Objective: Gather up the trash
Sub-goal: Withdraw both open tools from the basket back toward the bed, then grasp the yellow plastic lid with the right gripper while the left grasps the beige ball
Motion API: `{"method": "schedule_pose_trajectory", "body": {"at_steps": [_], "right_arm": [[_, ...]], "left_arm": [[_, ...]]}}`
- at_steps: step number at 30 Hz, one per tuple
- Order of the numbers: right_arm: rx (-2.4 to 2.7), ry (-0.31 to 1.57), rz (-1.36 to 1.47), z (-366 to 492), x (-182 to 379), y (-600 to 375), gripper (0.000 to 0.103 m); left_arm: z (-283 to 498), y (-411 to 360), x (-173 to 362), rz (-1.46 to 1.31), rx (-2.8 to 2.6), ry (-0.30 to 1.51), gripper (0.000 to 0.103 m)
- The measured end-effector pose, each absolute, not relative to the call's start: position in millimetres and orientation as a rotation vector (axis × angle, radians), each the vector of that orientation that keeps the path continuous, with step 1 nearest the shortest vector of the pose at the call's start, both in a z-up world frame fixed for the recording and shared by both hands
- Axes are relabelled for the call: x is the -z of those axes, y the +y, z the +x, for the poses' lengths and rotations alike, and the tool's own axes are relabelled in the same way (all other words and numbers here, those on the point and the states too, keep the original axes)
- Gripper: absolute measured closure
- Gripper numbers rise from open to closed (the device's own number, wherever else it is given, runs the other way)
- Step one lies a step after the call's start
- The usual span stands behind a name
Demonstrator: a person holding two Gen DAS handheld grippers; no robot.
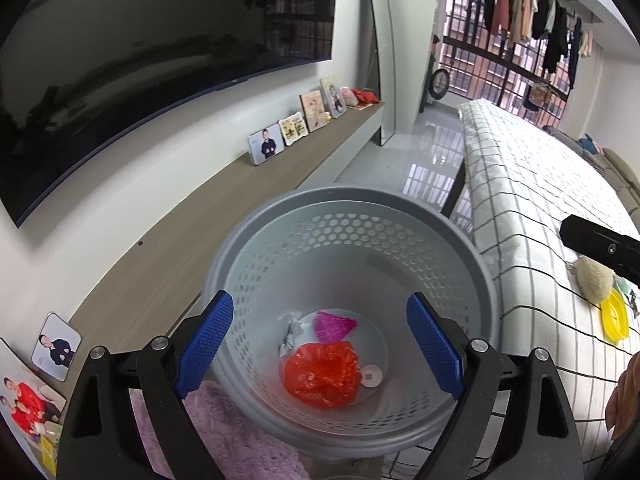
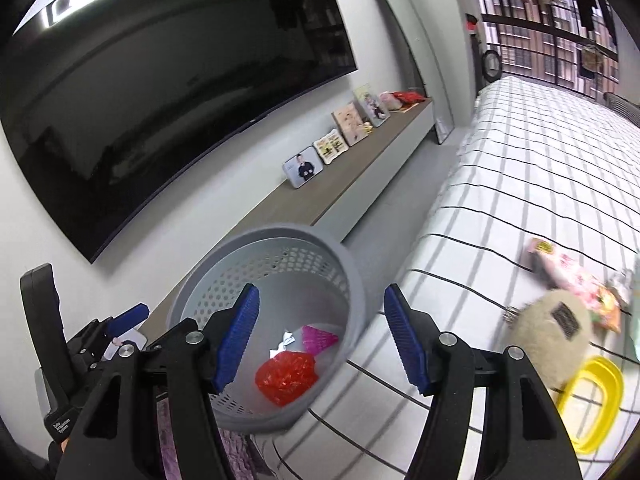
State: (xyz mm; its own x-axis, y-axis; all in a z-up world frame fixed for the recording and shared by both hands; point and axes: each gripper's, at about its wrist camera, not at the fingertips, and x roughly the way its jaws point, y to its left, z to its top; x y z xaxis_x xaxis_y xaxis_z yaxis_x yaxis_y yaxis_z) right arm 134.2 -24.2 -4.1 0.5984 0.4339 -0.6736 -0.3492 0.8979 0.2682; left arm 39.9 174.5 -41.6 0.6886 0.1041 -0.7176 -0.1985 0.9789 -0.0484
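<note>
Blue-padded left gripper [image 1: 320, 348] gapes wide, empty, over the grey basket [image 1: 476, 268] at lower centre, where red wrapper [image 1: 322, 374] and pink scrap [image 1: 334, 326] lie. Right gripper [image 2: 322, 338] (also wide, empty) hangs beside the basket; yellow lid [image 2: 592, 404] lies lower right on the bed [image 2: 540, 176].

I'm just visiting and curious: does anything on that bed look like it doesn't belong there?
Yes. Loose items lie scattered on the checked bedsheet: a yellow ring-shaped plastic piece, a beige fuzzy pouch and a pink printed wrapper. They look odd on a made bed; the grey basket already holds red and pink scraps.
</note>
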Motion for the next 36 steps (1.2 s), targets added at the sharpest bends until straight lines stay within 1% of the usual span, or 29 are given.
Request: {"method": "schedule_pose_trajectory", "body": {"at_steps": [10, 24, 25, 31, 36], "right_arm": [[-0.300, 0.810, 0.132, 97.0, 7.6, -88.3, 0.039], [-0.062, 0.874, 0.125, 59.2, 28.0, -187.3, 0.037], [-0.056, 0.883, 0.129, 58.2, 29.5, -191.3, 0.036], [-0.055, 0.908, 0.146, 60.0, 36.5, -196.7, 0.024], [-0.061, 0.952, 0.129, 67.7, 45.1, -186.6, 0.023]], "left_arm": [[30.8, 136.4, 34.4, -0.092, -0.083, 0.773, 0.016], [24.6, 76.6, 29.1, -0.032, 0.031, 0.762, 0.015], [24.6, 73.4, 29.0, -0.028, 0.037, 0.762, 0.015], [26.6, 52.9, 28.9, -0.003, 0.070, 0.766, 0.014], [28.1, 44.0, 29.7, 0.011, 0.086, 0.769, 0.014]]}}
